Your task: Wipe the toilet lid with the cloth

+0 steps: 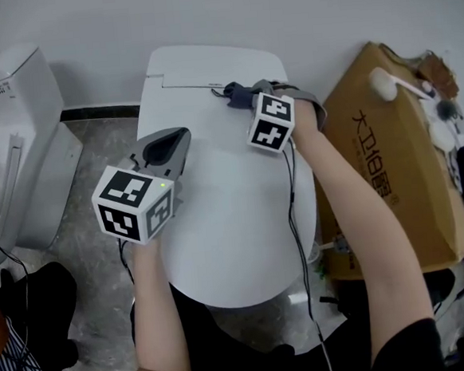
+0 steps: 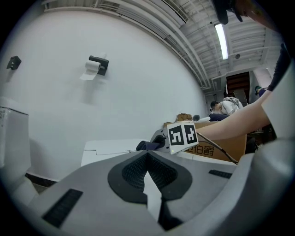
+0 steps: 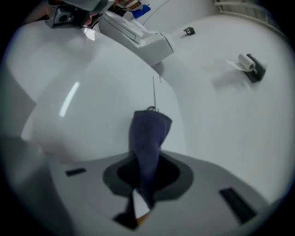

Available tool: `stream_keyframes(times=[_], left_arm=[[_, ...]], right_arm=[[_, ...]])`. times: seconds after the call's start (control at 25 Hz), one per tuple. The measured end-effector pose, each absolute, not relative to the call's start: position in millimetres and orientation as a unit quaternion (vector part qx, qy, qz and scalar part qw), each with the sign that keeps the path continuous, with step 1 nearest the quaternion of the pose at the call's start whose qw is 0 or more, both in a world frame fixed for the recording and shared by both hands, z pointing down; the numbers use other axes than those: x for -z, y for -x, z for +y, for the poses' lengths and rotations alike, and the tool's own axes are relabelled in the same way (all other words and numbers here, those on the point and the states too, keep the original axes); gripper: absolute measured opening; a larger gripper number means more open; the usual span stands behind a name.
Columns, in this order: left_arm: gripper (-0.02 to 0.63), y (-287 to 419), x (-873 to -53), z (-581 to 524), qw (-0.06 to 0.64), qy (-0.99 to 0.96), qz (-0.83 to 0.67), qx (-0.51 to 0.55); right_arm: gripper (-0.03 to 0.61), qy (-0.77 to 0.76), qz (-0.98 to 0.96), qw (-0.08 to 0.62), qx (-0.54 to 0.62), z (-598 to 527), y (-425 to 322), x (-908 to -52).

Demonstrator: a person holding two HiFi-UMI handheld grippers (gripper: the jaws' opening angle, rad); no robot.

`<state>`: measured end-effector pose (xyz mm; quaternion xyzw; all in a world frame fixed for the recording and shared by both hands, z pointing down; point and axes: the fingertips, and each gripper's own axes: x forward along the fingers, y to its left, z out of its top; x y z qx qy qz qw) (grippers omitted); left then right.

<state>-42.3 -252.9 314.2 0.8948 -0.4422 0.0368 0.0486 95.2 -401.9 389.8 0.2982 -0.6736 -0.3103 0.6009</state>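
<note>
- The only print you could read is on the cardboard box (image 1: 383,169) at your right: dark Chinese characters. The first two look like 大卫, and the rest is too skewed to make out.
- Both your grippers carry cubes of black-and-white square markers, with no words on them.
- You stand over a closed, glossy white toilet lid (image 1: 220,238) against a plain white wall (image 2: 138,83). The floor (image 1: 93,151) is grey mottled tile.
- A second white toilet (image 1: 19,117) stands at your left. A dark toilet paper holder (image 2: 97,64) with a roll hangs on the wall, and a strip light (image 2: 221,39) runs along the ceiling.
- The cloth (image 3: 148,129) is dark blue, bunched into a narrow fold with a thin loop at its far end. It lies at the rear of the lid, near the hinge seam.
- Your right gripper (image 1: 245,98) has its jaws clamped on the cloth's near end.
- Your left gripper (image 1: 167,146) hovers over the lid's left side, jaws pressed together with nothing between them.
</note>
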Motion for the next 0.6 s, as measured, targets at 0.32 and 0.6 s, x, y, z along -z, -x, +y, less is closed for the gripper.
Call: stream_keyframes(times=[0.32,0.6], left_arm=[[0.015,42.2,-315.3,-253.4,0.05,-0.895,-0.442,-0.039],[0.015,41.5,-315.3,-253.3,0.052,-0.894,-0.443,-0.039]], right_arm=[[0.066,-0.29,-0.674,0.602,0.313,-384.5,-96.1,-390.4],[0.066,-0.285,-0.676,0.6,0.319,-360.3,-98.1,-390.9]])
